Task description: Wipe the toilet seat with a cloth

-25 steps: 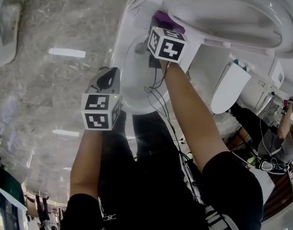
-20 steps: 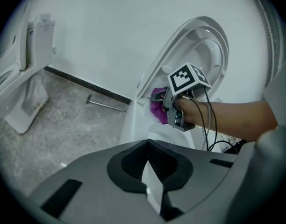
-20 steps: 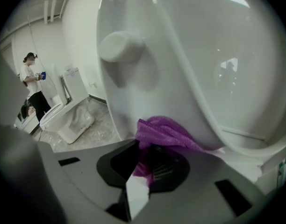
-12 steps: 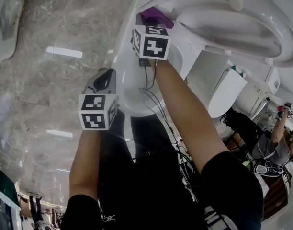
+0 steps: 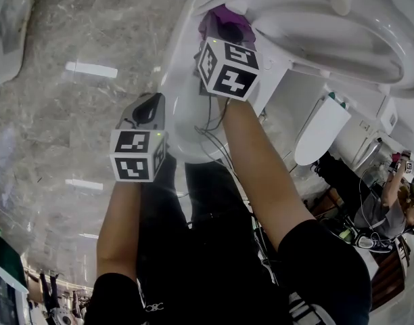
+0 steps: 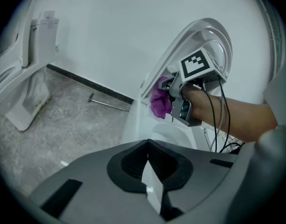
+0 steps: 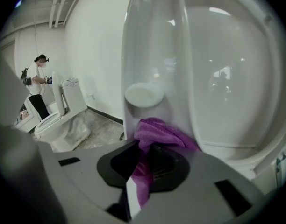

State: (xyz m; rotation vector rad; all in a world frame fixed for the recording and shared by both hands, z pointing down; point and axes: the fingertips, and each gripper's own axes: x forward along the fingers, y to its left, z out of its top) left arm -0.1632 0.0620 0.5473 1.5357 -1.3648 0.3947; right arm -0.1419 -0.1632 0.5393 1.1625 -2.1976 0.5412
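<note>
the floor (image 5: 65, 120) around the toilet (image 5: 183, 124) is covered with grey marbled tiles, and a white wall (image 6: 110, 31) with a dark skirting strip (image 6: 87, 82) is seen behind the toilet. the toilet seat (image 7: 152, 50) is raised upright, with the lid (image 7: 227, 78) behind it.

only in the left gripper view a thin metal rod (image 6: 110, 106) is shown, lying on the floor beside the toilet near the wall, and another white toilet (image 6: 26, 73) stands well apart from it. only in the right gripper view a round white bumper (image 7: 144, 95) is shown on the raised seat, and far from the toilet a standing person (image 7: 38, 85) is seen next to a further toilet (image 7: 59, 113). in the head view a person (image 5: 389, 202) sits far beside the toilet.

the purple cloth (image 7: 159, 136) is clamped between the closed jaws of the right gripper (image 7: 143, 171) and is held against the raised seat, just under the bumper. the right arm (image 5: 261, 175) is stretched over the bowl toward the seat, and black cables (image 5: 217, 131) hang along it. the left gripper (image 6: 150, 171) is held lower, in front of the toilet and pointed down at the bowl; its jaws are pressed together with nothing between them. the left forearm (image 5: 122, 222) is kept nearly straight.
</note>
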